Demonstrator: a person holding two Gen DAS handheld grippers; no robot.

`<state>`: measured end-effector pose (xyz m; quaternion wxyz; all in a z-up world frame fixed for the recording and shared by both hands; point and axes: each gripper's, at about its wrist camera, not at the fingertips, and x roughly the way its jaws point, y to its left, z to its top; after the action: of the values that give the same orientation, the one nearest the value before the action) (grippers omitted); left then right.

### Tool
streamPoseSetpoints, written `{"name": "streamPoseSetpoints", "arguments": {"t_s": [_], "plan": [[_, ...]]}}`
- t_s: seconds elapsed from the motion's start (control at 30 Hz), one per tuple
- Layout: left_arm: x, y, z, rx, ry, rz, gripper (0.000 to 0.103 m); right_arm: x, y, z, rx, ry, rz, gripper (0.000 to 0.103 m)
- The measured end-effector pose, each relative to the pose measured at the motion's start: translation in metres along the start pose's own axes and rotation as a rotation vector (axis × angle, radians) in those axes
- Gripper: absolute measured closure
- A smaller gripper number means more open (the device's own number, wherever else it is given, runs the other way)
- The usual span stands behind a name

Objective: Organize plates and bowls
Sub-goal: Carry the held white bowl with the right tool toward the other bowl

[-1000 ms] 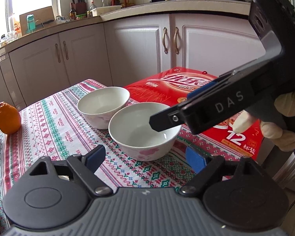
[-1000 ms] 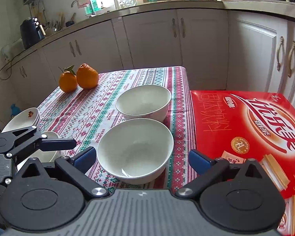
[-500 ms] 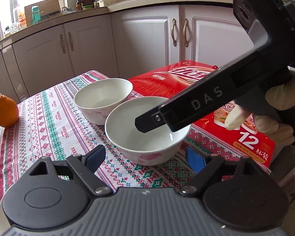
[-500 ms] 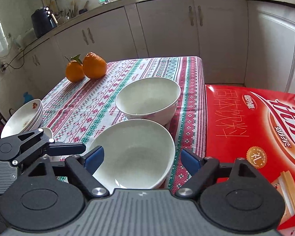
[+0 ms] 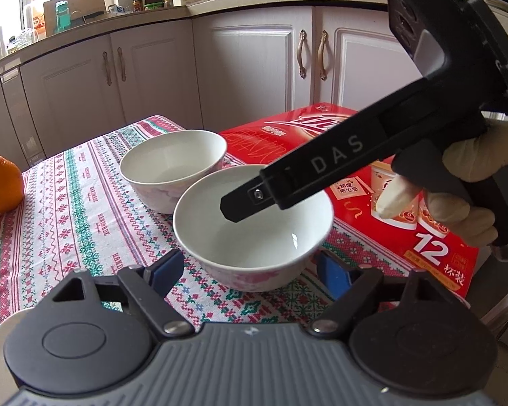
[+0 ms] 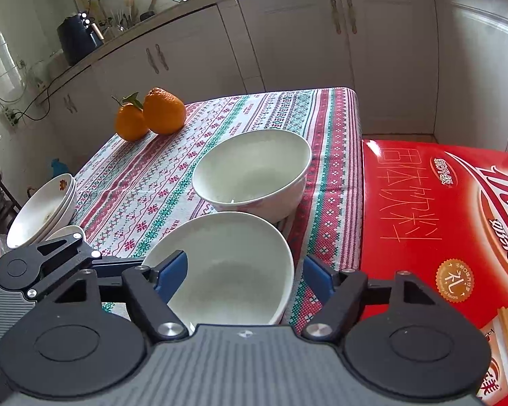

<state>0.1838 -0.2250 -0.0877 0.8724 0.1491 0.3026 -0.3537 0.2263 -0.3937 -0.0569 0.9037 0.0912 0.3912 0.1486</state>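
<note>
Counter [image 6: 220, 128] under patterned cloth, red box [image 6: 457, 220] at its right edge, two white bowls close together next to the box.

Far bowl [image 6: 254, 169]: upright on cloth, empty. Near bowl [image 6: 227, 264]: empty, lying between fingers of both tongs at once.

Right tongs [image 6: 245, 277]: jaws just been closing, now narrow, left pad inside the rim, right pad outside the wall; contact not clear, likely no firm grip yet. Left tongs [image 5: 250, 270]: medium-wide, closing a little, straddling the same bowl from the other side, pads apart from its wall.

Risks: glazed rim slipping out of a one-wall pinch if lifted early; bowl tipping and knocking the far bowl just beside it; the two tongs colliding over one bowl. Stack of plates [image 6: 44, 209] at left edge of counter overhanging, prone to a nudge. Two oranges [image 6: 152, 115] well apart, no issue.
</note>
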Motion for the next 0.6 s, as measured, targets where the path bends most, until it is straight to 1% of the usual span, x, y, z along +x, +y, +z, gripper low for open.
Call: {"name": "streamPoseSetpoints", "arguments": {"t_s": [0.33, 0.6], "plan": [[-0.0003, 0.0012, 0.0004, -0.001, -0.005, -0.005, 0.023, 0.0009, 0.0001, -0.0014, 0.016, 0.012, 0.045, 0.027], [-0.0034, 0.0028, 0.0014, 0.007, -0.005, -0.023, 0.023, -0.0004, 0.0058, -0.0021, 0.014, 0.023, 0.024, 0.027]]}}
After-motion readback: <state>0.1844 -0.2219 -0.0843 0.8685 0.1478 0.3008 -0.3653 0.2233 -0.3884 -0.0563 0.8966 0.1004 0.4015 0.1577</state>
